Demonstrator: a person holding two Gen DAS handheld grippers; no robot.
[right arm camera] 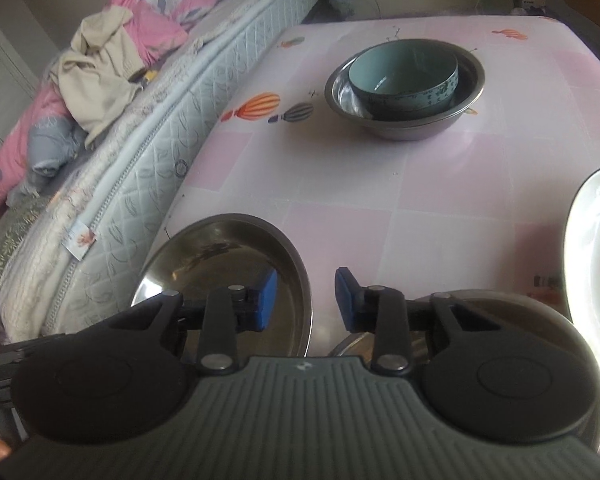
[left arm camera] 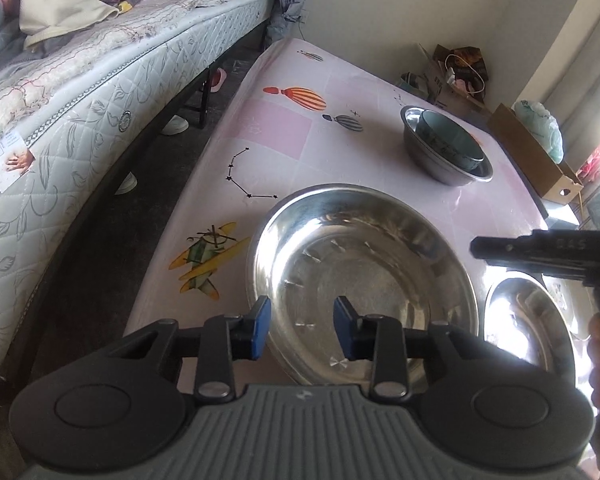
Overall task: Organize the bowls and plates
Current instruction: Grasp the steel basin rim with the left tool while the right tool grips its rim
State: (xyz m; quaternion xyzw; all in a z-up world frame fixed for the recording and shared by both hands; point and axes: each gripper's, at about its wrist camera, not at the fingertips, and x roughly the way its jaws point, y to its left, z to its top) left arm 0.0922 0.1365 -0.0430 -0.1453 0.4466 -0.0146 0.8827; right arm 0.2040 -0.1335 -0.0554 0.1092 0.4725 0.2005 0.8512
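Observation:
A large steel plate (left arm camera: pixel 364 272) lies on the pink table, and my left gripper (left arm camera: pixel 302 328) is open over its near-left rim, holding nothing. A smaller steel plate (left arm camera: pixel 528 320) lies to its right. Farther back a steel bowl (left arm camera: pixel 446 148) holds a teal ceramic bowl (left arm camera: pixel 448 138). In the right wrist view my right gripper (right arm camera: pixel 306 300) is open and empty above the table, between the large steel plate (right arm camera: pixel 228 276) at its left and the smaller steel plate (right arm camera: pixel 500 304) under its right finger. A white ceramic plate (right arm camera: pixel 592 264) lies at the right edge. The nested bowls (right arm camera: pixel 406 84) stand far ahead.
A bed with a quilted mattress (left arm camera: pixel 100 112) and piled clothes runs along the table's left side. Cardboard boxes (left arm camera: pixel 540 160) and bags stand behind the table's far right corner. Shoes lie on the floor under the bed. The right gripper's body (left arm camera: pixel 548 256) shows at the right.

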